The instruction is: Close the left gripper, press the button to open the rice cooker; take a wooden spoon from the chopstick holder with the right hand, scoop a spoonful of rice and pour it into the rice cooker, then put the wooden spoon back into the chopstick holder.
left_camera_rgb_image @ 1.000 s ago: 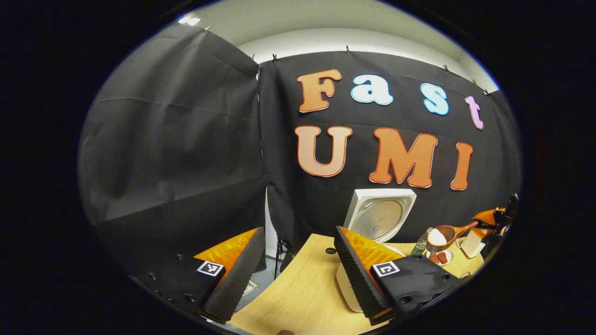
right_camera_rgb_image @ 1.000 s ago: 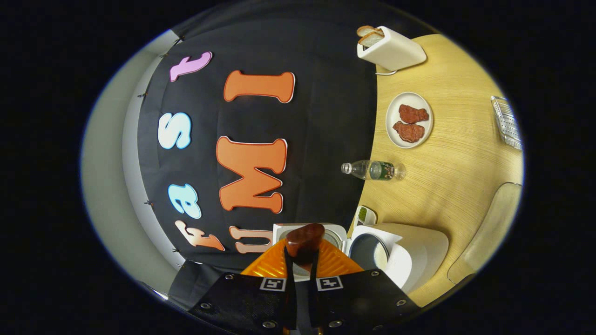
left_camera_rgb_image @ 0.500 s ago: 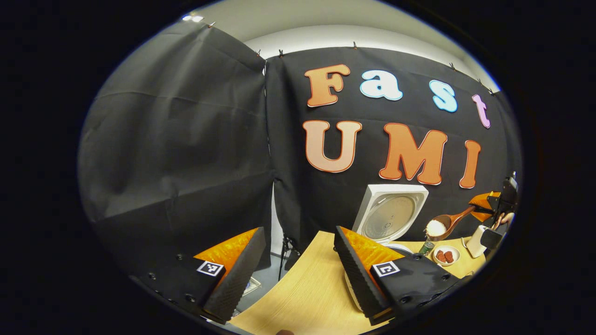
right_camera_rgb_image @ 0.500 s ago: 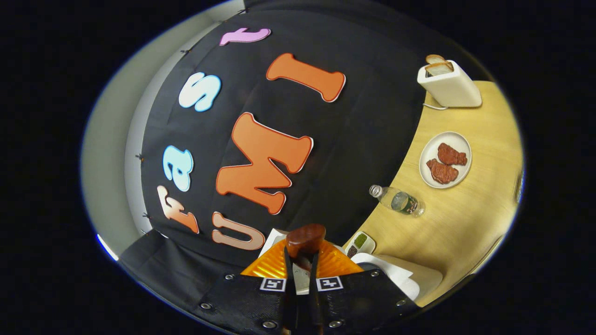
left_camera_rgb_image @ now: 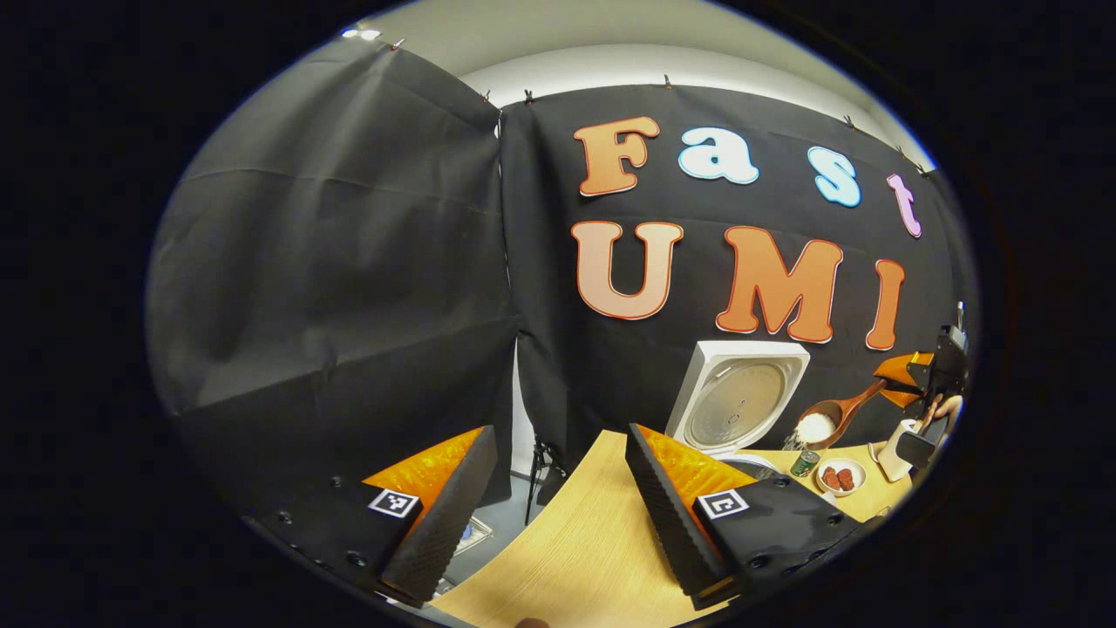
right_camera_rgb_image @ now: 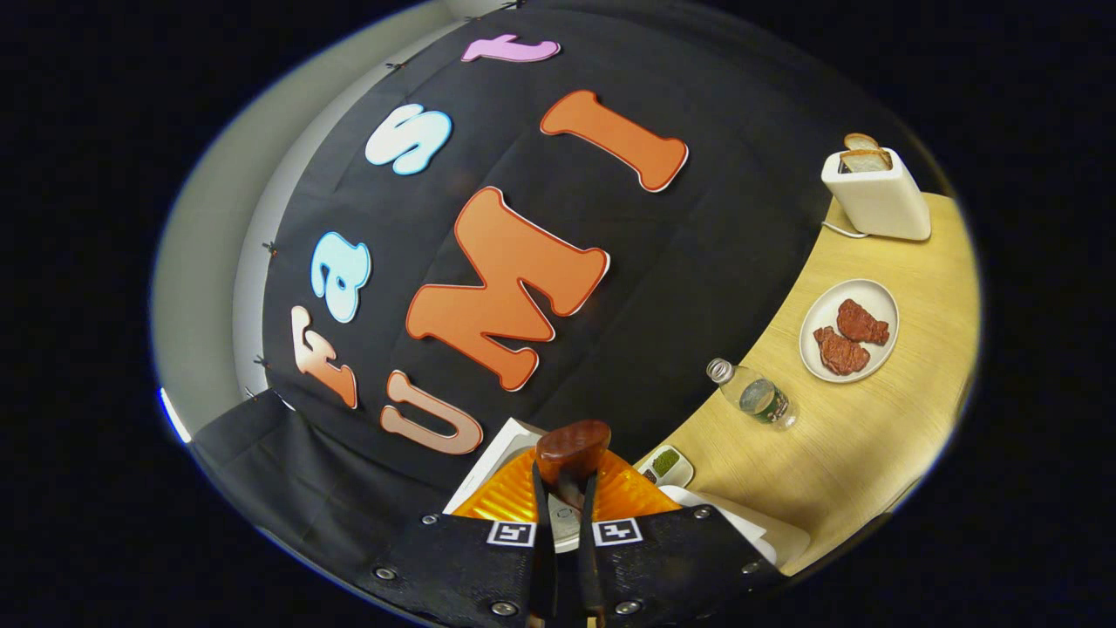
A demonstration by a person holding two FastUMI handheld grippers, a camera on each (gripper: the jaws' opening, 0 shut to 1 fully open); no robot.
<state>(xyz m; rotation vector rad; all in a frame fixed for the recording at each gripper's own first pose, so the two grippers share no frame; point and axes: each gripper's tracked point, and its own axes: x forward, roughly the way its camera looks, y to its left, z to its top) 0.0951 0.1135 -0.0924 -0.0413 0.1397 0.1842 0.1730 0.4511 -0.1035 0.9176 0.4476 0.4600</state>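
Note:
In the left gripper view my left gripper [left_camera_rgb_image: 558, 515] stands open over the table's near left edge, nothing between its fingers. Farther right the white rice cooker [left_camera_rgb_image: 737, 410] has its lid raised. Beside the lid the wooden spoon [left_camera_rgb_image: 833, 416] hangs tilted, white rice [left_camera_rgb_image: 815, 427] heaped in its bowl and spilling downward. My right gripper [left_camera_rgb_image: 915, 375] holds the spoon's handle there. In the right gripper view my right gripper [right_camera_rgb_image: 567, 515] is shut on the spoon's handle [right_camera_rgb_image: 572, 449], with the cooker's lid [right_camera_rgb_image: 497, 449] just behind.
On the wooden table [right_camera_rgb_image: 863, 427] lie a water bottle [right_camera_rgb_image: 757, 397], a plate of reddish meat pieces [right_camera_rgb_image: 850, 331], a white toaster with bread [right_camera_rgb_image: 876, 192] and a small dish with green contents [right_camera_rgb_image: 667, 464]. A hand [left_camera_rgb_image: 942, 408] shows by the right gripper.
The right gripper has rolled and lifted, tipping the spoon toward the cooker so rice starts falling. The left gripper has drifted slightly, staying open.

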